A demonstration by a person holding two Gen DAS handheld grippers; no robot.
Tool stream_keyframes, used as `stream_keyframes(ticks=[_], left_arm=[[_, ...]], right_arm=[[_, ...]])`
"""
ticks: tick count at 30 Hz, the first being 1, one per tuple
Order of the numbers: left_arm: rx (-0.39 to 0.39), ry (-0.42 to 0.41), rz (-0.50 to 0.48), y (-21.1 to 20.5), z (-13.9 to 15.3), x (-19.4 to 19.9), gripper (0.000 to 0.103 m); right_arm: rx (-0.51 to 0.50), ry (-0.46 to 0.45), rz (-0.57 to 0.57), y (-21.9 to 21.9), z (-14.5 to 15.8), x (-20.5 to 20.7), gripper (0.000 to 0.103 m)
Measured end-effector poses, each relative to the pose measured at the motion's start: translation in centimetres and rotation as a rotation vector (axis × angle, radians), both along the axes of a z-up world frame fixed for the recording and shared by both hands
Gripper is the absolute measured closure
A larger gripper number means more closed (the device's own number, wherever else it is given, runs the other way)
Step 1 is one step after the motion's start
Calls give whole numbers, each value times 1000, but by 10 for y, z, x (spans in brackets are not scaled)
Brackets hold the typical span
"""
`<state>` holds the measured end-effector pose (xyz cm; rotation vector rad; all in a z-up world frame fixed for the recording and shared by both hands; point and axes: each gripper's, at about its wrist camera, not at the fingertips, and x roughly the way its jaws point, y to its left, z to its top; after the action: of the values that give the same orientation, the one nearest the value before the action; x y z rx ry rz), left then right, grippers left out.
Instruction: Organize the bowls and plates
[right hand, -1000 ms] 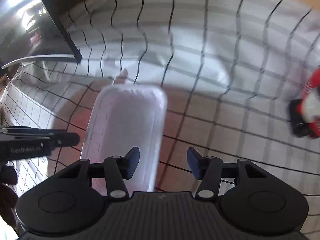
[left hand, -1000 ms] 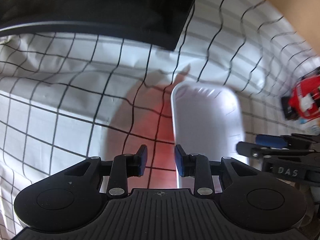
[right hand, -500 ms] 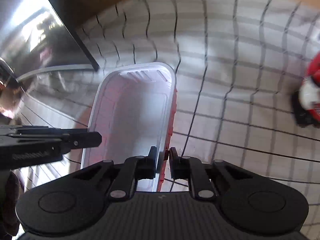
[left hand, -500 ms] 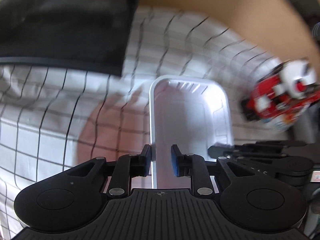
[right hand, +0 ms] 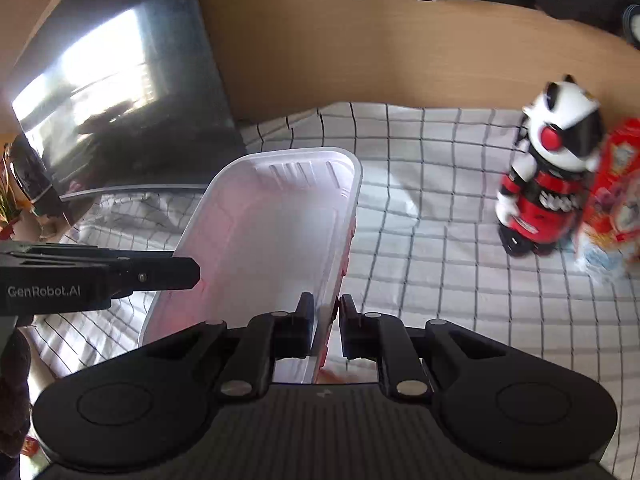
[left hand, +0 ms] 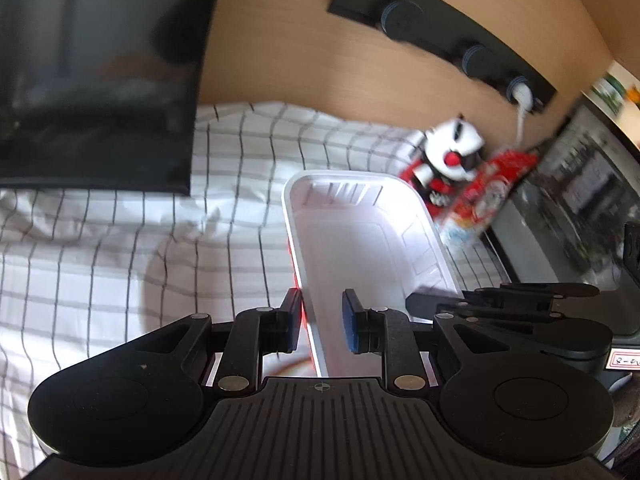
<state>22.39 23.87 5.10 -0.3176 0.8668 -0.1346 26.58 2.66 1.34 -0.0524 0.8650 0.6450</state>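
Note:
A white rectangular plastic tray point(left hand: 360, 248) point(right hand: 272, 232), with red showing along its outer sides, hangs above the checked tablecloth point(left hand: 100, 248) point(right hand: 460, 280). My left gripper point(left hand: 322, 320) is shut on the tray's left long wall near the near end. My right gripper point(right hand: 326, 314) is shut on the right long wall, its pads tight against the thin plastic. Each wrist view shows the other gripper's fingers point(left hand: 432, 302) point(right hand: 160, 274) reaching in from the side at the opposite rim. The tray is empty inside.
A black monitor point(left hand: 92, 80) point(right hand: 120, 100) stands at the back left. A white and red toy robot point(left hand: 448, 160) point(right hand: 552, 176) and a red snack packet point(left hand: 492, 196) point(right hand: 616, 192) are at the right. A wooden wall carries a black socket strip point(left hand: 440, 36).
Both grippers closed on the tray's long walls and raised it off the cloth. The views have tilted up, so the wall, socket strip and whole toy now show.

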Motion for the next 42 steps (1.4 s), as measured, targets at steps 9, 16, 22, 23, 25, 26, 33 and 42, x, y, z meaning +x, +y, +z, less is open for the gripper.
stream_keyframes(ticks=[9,16,22,23,25,26,33,42], left_arm=[[41,90,-62,-12,-67,-39,85],[32,85,-47,-10,-66,-55,85],[56,88,-1,-16,-63,-57,85],[62,92,6,-18,-64,-56,85],[60,100,26,-19,-64,-54,85],[55,100,37,-18,-64,-53,85],[5,22,105,-6,-43,-48,85],[35,80,36,-18,-49,-63,85]], right_arm=[[-144,12,-36,11,-54,-57,88],[-18,56,-54,-8,-32,-55,77],[66,48,-98,-8,-24,-20,77],[80,60,-105,-7,-27,-14,77],[109,102,-104,-7,-33,-3,77],[124,125,-93,-7,-35,0,79],[202,87,-18,-15,-16,-3,87],[124,107,57,-26,-33,-20,88]])
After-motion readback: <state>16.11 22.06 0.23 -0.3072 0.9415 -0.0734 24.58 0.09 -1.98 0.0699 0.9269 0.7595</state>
